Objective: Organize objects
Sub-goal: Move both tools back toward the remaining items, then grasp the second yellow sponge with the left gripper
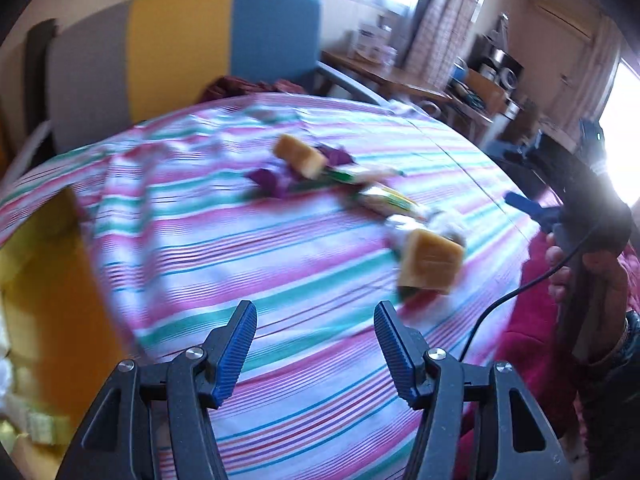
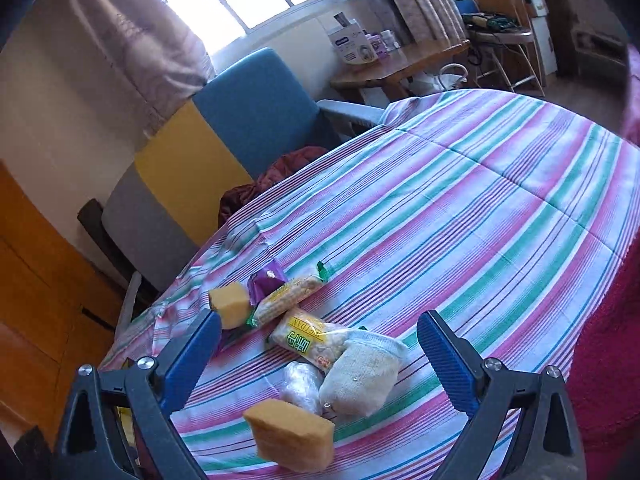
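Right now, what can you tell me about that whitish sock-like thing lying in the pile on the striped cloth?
The sock looks like off-white knitted fabric with a pale blue band at its open cuff. It is bulging, as if stuffed or rolled, and lies on its side on the striped cloth. Its cuff rests against the yellow-labelled snack packet, and a crinkled clear plastic bundle presses against its left side. The orange sponge sits just in front. Neither gripper touches it.

1. A sponge (image 2: 290, 434) lies nearest on the bedspread (image 2: 480, 208), beside a sock (image 2: 364, 372).
2. Two snack packets (image 2: 308, 340) lie behind the sock.
3. A second sponge (image 2: 231, 303) lies farthest left.
4. A chair (image 2: 256, 120) stands behind the bedspread.
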A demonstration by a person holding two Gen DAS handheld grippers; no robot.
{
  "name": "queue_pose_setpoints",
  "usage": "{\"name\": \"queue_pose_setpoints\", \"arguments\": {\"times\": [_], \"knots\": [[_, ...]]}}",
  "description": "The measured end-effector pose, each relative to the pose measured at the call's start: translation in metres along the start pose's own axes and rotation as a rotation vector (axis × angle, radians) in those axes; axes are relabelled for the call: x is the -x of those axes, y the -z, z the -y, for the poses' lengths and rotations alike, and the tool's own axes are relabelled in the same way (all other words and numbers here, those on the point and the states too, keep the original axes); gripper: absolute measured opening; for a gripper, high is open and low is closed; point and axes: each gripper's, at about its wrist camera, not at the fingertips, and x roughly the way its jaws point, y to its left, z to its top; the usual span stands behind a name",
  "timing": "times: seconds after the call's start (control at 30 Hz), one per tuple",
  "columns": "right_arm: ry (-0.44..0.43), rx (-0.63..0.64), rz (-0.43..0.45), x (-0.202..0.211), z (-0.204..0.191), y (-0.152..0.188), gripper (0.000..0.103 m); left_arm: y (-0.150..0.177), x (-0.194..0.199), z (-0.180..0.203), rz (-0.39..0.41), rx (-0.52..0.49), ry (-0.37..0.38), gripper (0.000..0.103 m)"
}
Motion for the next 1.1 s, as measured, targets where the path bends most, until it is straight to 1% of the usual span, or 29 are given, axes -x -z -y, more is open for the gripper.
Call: {"name": "queue_pose_setpoints", "arguments": {"times": [0.17,0.23,0.27,0.33,0.37,0.47,0.7,0.73,0.77,0.8,0.83,0.87,0.93,0.97,1.1], "knots": [[-0.012,-0.001,0.005,-0.001,0.001,0.001,0.100,-0.010,-0.032,0.034,-0.056,-0.056,0.066,0.063],[-0.020,-0.018,0.005,-0.003,0.005,0.000,0.101,-0.013,-0.043,0.051,-0.063,-0.097,0.081,0.069],[-0.025,-0.029,0.005,-0.003,0.007,0.000,0.101,-0.014,-0.049,0.059,-0.068,-0.121,0.087,0.074],[-0.035,-0.050,0.003,-0.002,0.010,0.000,0.101,-0.016,-0.058,0.074,-0.077,-0.172,0.096,0.077],[-0.044,-0.059,0.003,-0.002,0.011,-0.001,0.101,-0.017,-0.062,0.081,-0.085,-0.197,0.101,0.081],[-0.056,-0.076,0.003,-0.002,0.014,-0.001,0.101,-0.019,-0.077,0.099,-0.097,-0.255,0.102,0.083],[-0.062,-0.113,-0.005,-0.004,0.019,-0.001,0.102,-0.030,-0.106,0.127,-0.106,-0.291,0.071,0.085],[-0.064,-0.118,-0.007,-0.005,0.020,-0.001,0.102,-0.031,-0.109,0.128,-0.102,-0.290,0.062,0.085],[-0.063,-0.122,-0.008,-0.005,0.021,-0.001,0.102,-0.030,-0.112,0.128,-0.102,-0.287,0.055,0.080],[-0.060,-0.126,-0.008,-0.006,0.022,-0.001,0.102,-0.028,-0.113,0.124,-0.102,-0.269,0.058,0.064],[-0.059,-0.129,-0.009,-0.006,0.023,-0.002,0.102,-0.026,-0.111,0.119,-0.096,-0.251,0.067,0.064],[-0.064,-0.129,-0.015,-0.007,0.023,-0.002,0.102,-0.023,-0.105,0.112,-0.083,-0.234,0.091,0.063],[-0.061,-0.122,-0.024,-0.008,0.022,-0.002,0.102,-0.018,-0.097,0.103,-0.072,-0.224,0.101,0.062],[-0.054,-0.112,-0.029,-0.010,0.020,-0.002,0.102,-0.013,-0.090,0.095,-0.058,-0.215,0.096,0.062],[-0.028,-0.043,-0.053,-0.014,0.009,0.000,0.102,0.002,-0.072,0.063,-0.057,-0.158,0.064,0.062]]}}
